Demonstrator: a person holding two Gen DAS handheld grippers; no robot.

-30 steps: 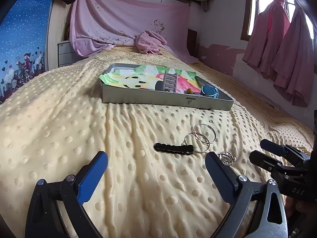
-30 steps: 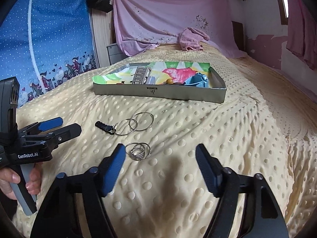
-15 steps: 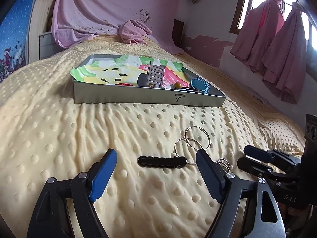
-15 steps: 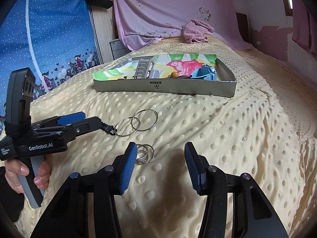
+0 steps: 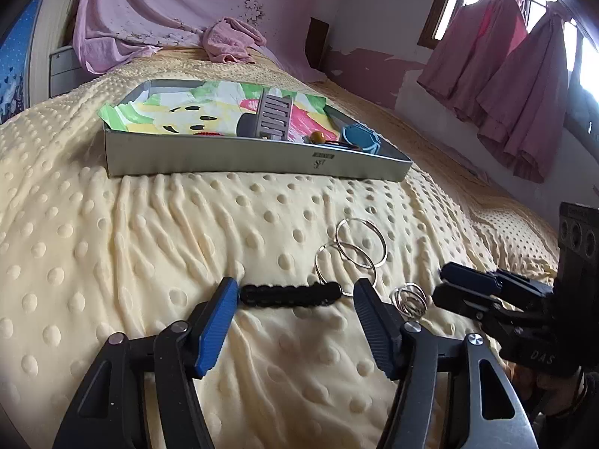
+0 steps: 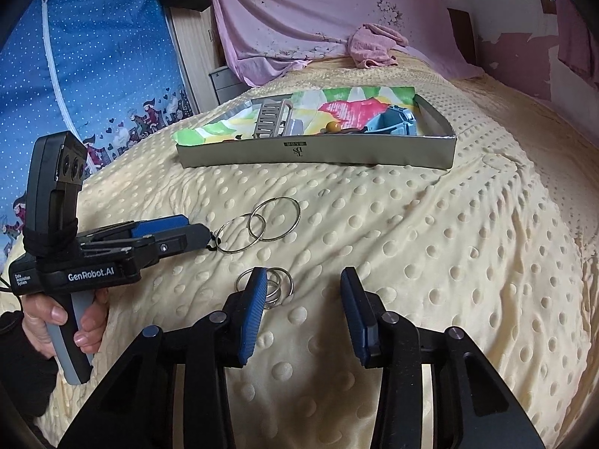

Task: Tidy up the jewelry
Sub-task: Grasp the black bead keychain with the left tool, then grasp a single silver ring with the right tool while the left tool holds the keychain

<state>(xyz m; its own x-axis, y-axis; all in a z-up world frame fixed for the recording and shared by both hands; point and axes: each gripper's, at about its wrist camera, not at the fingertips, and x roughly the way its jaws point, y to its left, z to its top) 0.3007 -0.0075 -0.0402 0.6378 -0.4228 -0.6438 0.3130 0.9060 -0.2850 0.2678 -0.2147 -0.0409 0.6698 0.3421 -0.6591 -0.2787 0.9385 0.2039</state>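
– Left gripper (image 5: 295, 299), jaws spread, straddles the black beaded bracelet (image 5: 290, 295) on the yellow dotted bedspread (image 5: 149, 224).
– Close on its middle; right gripper (image 6: 303, 292), jaws also spread, should centre over the small silver rings (image 6: 275, 286).

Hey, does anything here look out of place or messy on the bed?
Yes. A black beaded bracelet, two large hoops and a cluster of small rings lie loose on the blanket, outside the tray that holds other pieces.
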